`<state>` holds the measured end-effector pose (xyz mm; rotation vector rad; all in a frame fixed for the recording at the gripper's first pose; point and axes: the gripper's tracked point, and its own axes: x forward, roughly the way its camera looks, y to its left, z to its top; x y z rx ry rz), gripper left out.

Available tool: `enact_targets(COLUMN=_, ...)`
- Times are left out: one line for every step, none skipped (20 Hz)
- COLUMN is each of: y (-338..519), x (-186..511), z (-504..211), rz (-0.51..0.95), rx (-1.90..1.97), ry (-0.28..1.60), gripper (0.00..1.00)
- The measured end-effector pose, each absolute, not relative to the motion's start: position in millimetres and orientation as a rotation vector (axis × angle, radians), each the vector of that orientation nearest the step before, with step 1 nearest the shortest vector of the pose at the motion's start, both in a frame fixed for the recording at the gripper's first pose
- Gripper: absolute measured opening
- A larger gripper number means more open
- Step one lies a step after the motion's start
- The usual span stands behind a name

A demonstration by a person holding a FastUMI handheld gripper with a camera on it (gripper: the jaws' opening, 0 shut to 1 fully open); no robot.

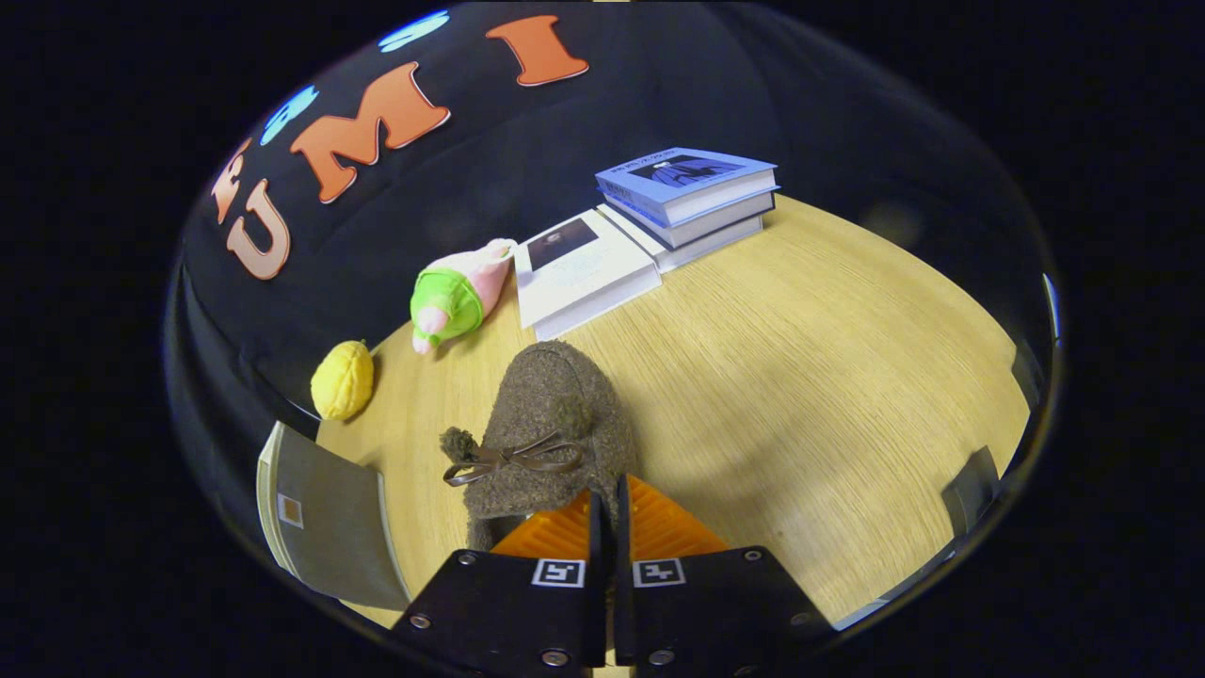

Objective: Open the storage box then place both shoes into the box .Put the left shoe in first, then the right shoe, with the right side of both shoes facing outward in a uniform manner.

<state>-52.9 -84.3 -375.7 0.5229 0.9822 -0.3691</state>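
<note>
Gripper point(607, 513) pinching the heel rim of a brown felt slipper point(555, 424), its bow-trimmed toe pointing ahead over the bench point(800, 377)

A brown fuzzy slipper-style shoe point(551, 424) hangs just ahead of the gripper point(610, 513), its rounded toe pointing away toward the far side of the wooden table. A thin brown ribbon bow lies across its upper, with a small pom-pom at the bow's left end. The fingers are closed tight together on the rear edge of the shoe, at its opening. The shoe looks upright, sole down, over the table's near-left part.
</note>
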Motion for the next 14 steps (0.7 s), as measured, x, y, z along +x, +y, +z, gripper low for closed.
enact_targets(y=-78, x=-49, z=-366, rz=-0.355, rx=0.532, ry=0.964, gripper=0.04)
enact_targets(y=-70, x=-44, z=-357, rz=-0.332, rx=0.53, ry=0.951, gripper=0.04)
enact_targets(y=-63, x=-39, z=-346, rz=-0.313, rx=0.528, ry=0.935, gripper=0.04)
enact_targets(y=-55, x=-35, z=-335, rz=-0.296, rx=0.526, ry=0.917, gripper=0.04)
enact_targets(y=-45, x=-31, z=-324, rz=-0.279, rx=0.527, ry=0.9, gripper=0.04)
enact_targets(y=-35, x=-27, z=-314, rz=-0.259, rx=0.529, ry=0.884, gripper=0.04)
enact_targets(y=-24, x=-23, z=-304, rz=-0.24, rx=0.537, ry=0.867, gripper=0.04)
enact_targets(y=-12, x=-18, z=-296, rz=-0.218, rx=0.539, ry=0.855, gripper=0.04)
enact_targets(y=0, x=-15, z=-288, rz=-0.202, rx=0.543, ry=0.843, gripper=0.04)
enact_targets(y=12, x=-11, z=-281, rz=-0.181, rx=0.537, ry=0.837, gripper=0.04)
enact_targets(y=24, x=-7, z=-274, rz=-0.164, rx=0.535, ry=0.83, gripper=0.04)
enact_targets(y=36, x=-1, z=-269, rz=-0.144, rx=0.532, ry=0.825, gripper=0.04)
enact_targets(y=49, x=3, z=-265, rz=-0.123, rx=0.53, ry=0.822, gripper=0.04)
enact_targets(y=63, x=6, z=-261, rz=-0.102, rx=0.528, ry=0.821, gripper=0.04)
